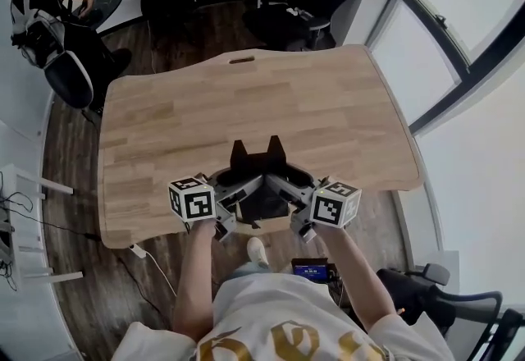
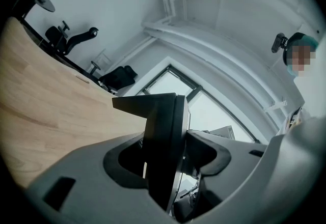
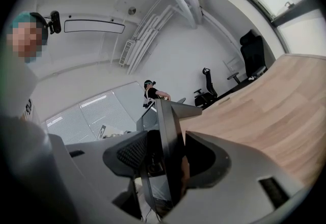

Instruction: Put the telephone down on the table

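head view: the black telephone (image 1: 261, 164) hangs between the two grippers at the near edge of the wooden table (image 1: 246, 97), right at the curved cut-out in front of the person. the left gripper (image 1: 234, 202) takes its left side and the right gripper (image 1: 292, 200) its right side, so the phone is carried two-handed. its upper part reaches over the wood; from here i cannot tell whether its base touches the table.

left gripper view: the jaws are closed on the telephone (image 2: 162, 116), which stands edge-on between them as a dark slab, the pads pressed against both faces. the table (image 2: 46, 101) spreads out to the left, bare as far as this view shows.

right gripper view: the same picture mirrored — the jaws clamp the phone's other edge (image 3: 170, 121), quite wide apart because the body is thick. the tabletop (image 3: 270, 116) runs off to the right, and nothing on it stands in the way.

my reading: this is the carry step, with the set-down not yet done. the next move calls for both hands to go forward together until the whole base is over the wood, then lower it level — and to open the jaws only once the phone sits flat, both sides at once so it does not tip.
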